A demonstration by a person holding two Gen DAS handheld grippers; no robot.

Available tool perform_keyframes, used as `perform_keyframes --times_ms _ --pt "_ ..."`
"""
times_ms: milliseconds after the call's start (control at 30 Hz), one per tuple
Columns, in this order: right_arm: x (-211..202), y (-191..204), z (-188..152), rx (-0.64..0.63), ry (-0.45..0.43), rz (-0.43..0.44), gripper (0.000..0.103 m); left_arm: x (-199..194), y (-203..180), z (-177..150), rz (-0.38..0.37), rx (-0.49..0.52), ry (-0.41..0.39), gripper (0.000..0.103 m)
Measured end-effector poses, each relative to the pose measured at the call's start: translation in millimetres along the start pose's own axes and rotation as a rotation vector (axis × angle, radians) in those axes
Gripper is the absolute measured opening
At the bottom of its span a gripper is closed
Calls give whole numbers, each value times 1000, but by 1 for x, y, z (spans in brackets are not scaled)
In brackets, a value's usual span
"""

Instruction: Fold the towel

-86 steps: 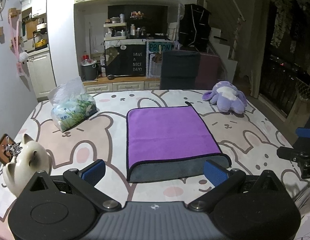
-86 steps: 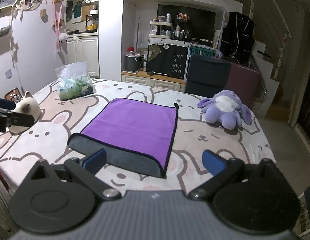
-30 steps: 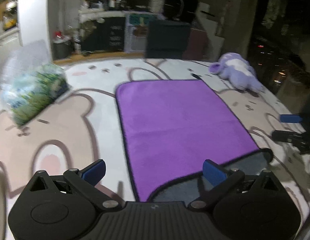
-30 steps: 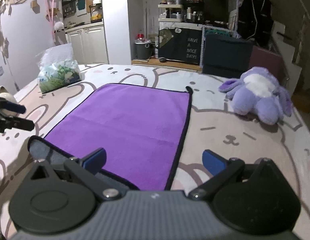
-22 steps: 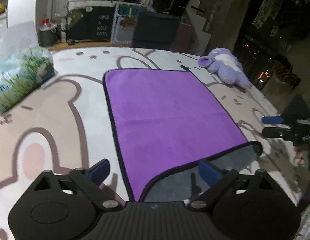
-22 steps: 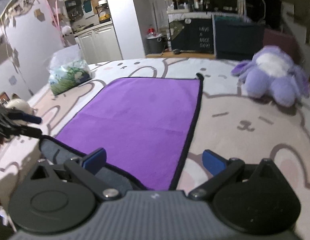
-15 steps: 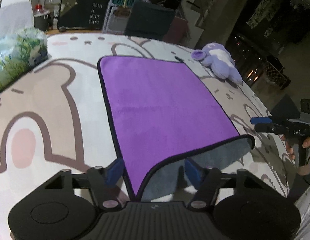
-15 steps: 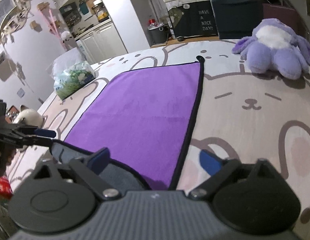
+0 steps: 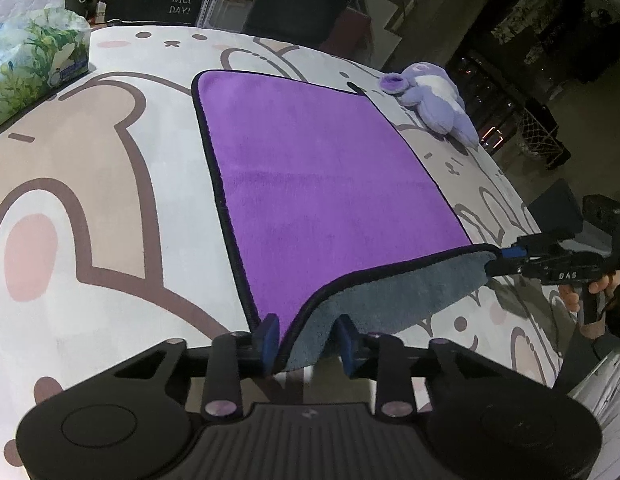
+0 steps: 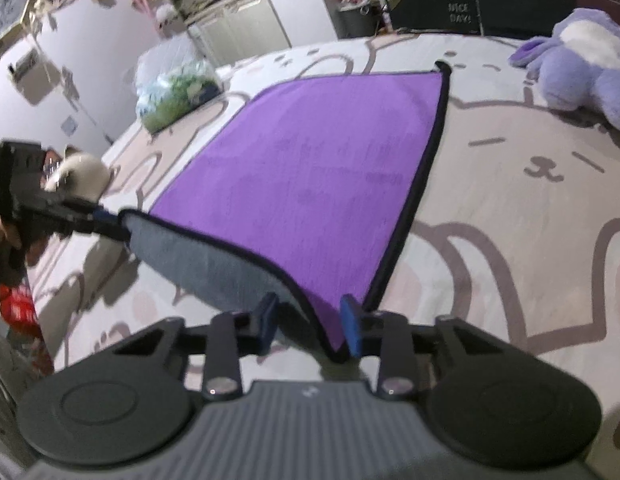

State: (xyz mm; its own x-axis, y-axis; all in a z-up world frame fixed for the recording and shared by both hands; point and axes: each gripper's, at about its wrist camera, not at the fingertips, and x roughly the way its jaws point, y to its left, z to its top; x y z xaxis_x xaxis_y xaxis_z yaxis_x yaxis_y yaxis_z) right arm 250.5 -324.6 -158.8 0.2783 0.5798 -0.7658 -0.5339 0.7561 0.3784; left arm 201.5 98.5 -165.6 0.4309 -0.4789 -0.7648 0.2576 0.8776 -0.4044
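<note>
A purple towel (image 9: pixel 321 168) with a black hem and grey underside lies on the bunny-print table (image 9: pixel 90 184); it also shows in the right wrist view (image 10: pixel 321 168). Its near edge is lifted off the table, grey side showing. My left gripper (image 9: pixel 308 338) is shut on the near left corner. My right gripper (image 10: pixel 310 320) is shut on the near right corner. Each gripper shows in the other's view, the right (image 9: pixel 505 260) and the left (image 10: pixel 110 226), pinching its corner.
A tissue pack (image 9: pixel 26 60) lies at the far left. A purple plush bunny (image 9: pixel 433 100) lies at the far right. A white cat figurine (image 10: pixel 80 176) stands near the left edge. A dark chair (image 9: pixel 294 4) stands behind the table.
Both grippers came forward and down to the towel's near corners and closed on them. The near edge has risen off the table.
</note>
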Motion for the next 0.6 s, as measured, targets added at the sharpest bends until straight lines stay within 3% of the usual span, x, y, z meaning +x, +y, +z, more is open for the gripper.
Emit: perform_keyframes --times_ms 67,200,433,600 --pt "2 2 -2 -19 14 -10 24 1 -1 0 8 0 1 22" --pt "0 2 -4 -35 12 -12 16 0 0 0 21 -2 -2 9" --pt "0 4 -3 -50 17 -11 9 0 -3 0 40 22 2 5" --pt "-5 5 0 -58 -12 -20 6 -6 -6 4 57 25 -37 4"
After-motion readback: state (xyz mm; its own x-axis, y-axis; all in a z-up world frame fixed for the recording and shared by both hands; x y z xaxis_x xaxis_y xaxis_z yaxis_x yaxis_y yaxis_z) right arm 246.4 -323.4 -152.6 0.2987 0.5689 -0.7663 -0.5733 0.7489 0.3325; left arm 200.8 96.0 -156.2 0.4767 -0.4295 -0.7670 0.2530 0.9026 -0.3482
